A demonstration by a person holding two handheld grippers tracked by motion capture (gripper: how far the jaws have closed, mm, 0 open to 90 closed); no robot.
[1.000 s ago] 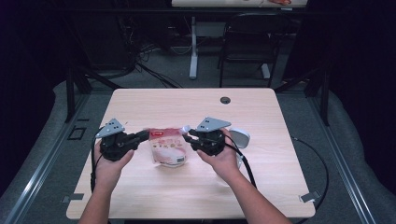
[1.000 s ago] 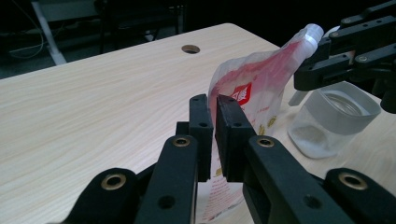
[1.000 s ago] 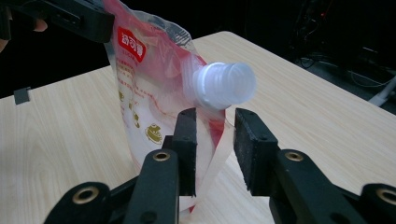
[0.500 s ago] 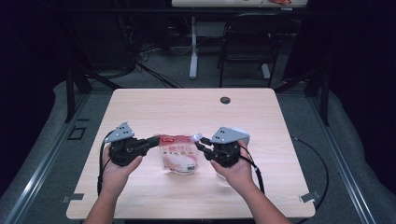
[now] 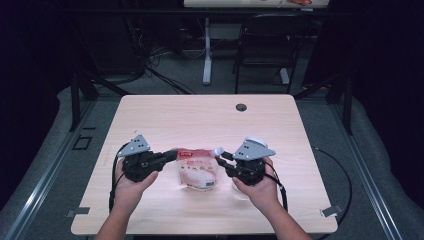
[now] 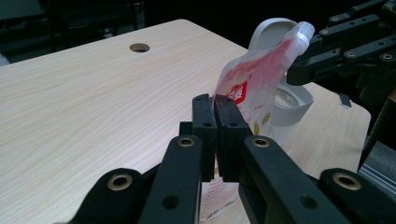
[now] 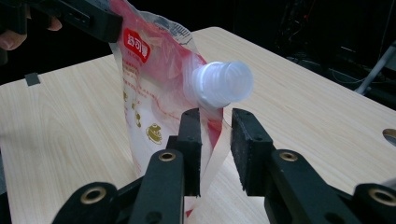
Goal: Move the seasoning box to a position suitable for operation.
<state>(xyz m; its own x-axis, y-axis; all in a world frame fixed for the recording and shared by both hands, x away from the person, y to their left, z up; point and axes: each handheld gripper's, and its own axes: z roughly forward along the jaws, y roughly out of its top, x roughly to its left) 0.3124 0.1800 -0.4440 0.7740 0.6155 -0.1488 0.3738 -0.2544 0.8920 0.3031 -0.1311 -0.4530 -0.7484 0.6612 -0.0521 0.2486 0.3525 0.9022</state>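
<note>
**Left claw pinched the pouch corner; right claw straddled the spout edge**

Left claw (image 6: 215,135) was clamped on one top corner of the pouch (image 5: 197,170), its jaws pressed together with only the film between them. We held the pouch up off the table (image 5: 200,115), hanging between our two hands, with its long top edge running across from one claw to the other.

Our right claw (image 7: 215,140) had just been closing, yet in its own view the jaws stood apart. The pouch's side seam ran down between them, lying against one jaw and short of the other, so we judged it not yet gripped.

What the next move turned on was the spout (image 7: 223,85). It sat just above the right jaws and pointed toward that claw, well away from the left one. So the right hand was the nearer to take it, by a short rise along the seam.

A white lidded jar (image 6: 285,93) stood on the table just behind the pouch, beside the right hand.
</note>
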